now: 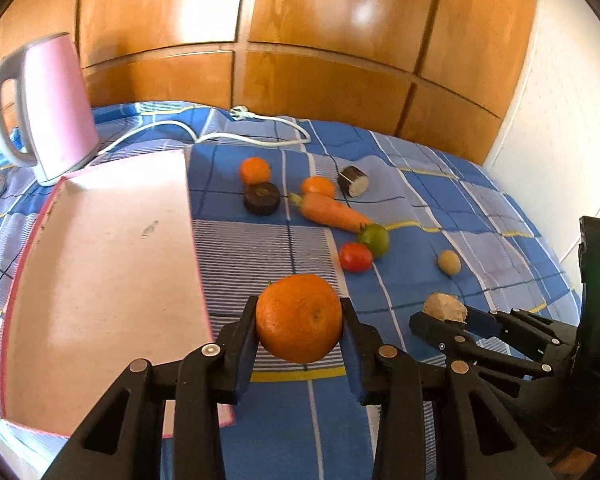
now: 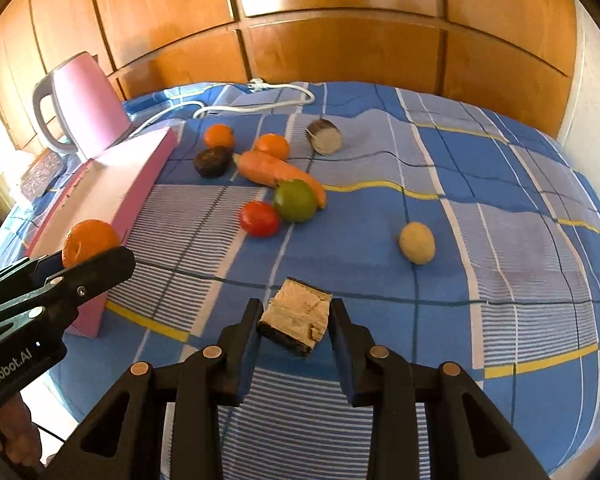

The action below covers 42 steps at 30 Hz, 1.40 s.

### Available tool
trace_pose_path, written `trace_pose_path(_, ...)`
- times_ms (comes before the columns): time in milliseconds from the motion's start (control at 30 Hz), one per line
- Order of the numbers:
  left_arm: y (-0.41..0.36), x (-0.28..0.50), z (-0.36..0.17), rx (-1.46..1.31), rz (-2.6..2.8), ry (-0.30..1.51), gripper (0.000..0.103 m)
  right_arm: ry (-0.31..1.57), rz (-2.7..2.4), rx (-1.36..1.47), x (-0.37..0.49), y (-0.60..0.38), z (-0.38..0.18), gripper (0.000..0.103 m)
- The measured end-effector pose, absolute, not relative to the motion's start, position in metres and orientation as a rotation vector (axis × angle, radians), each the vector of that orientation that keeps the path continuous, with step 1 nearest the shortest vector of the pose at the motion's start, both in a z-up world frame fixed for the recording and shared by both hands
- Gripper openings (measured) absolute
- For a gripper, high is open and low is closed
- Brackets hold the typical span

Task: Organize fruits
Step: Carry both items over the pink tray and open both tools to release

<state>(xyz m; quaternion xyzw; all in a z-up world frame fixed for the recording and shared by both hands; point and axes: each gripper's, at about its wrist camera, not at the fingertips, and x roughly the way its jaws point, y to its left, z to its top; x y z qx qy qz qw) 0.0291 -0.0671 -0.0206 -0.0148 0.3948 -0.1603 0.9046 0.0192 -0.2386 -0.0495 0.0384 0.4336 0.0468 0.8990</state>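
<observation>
A big orange [image 1: 299, 318] is pinched tight in the left gripper [image 1: 299, 320], held up just off the pink tray's [image 1: 100, 272] right rim, while a pale cut chunk with dark skin [image 2: 296, 322] is clamped in the right gripper [image 2: 296, 320] above the near edge of the blue checked bedspread [image 2: 500, 216]; a carrot [image 2: 276, 170], tomato [image 2: 259, 218] and lime [image 2: 295, 200] are left bunched mid-spread, a pink kettle [image 1: 56, 108] parked at the far left corner

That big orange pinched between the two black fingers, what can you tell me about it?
The orange is round, bright and glossy, with finely dimpled peel and a small dark navel dot facing the camera. It looks whole and unpeeled. The left gripper is shut on it, one black finger pad pressing each side, and it is lifted clear of the blue checked bedspread. It hangs just right of the pink tray, touching nothing but the pads.
</observation>
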Motion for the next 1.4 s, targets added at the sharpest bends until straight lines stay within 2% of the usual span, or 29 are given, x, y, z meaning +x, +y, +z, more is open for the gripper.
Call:
trace_pose_path(600, 0.028, 0.041, -0.006, -0.162, -0.075, 0.766, 0.038, 0.886, 0.324, -0.037, 0.04, -0.16, -0.027, 0.033)
trace_pose_path(1133, 0.094, 0.044, -0.018, -0.169, 0.192, 0.762, 0.039, 0.873, 0.463, -0.06, 0.093, -0.074, -0.01, 0.034)
trace_pose_path(1300, 0.103, 0.038, -0.012, -0.171, 0.237, 0.728, 0.044, 0.876, 0.487, -0.076, 0.107, -0.05, -0.013, 0.035)
trace_pose_path(1400, 0.107, 0.032, -0.005, -0.18, 0.253, 0.697, 0.052, 0.881, 0.489, -0.084, 0.111, -0.041, -0.018, 0.036)
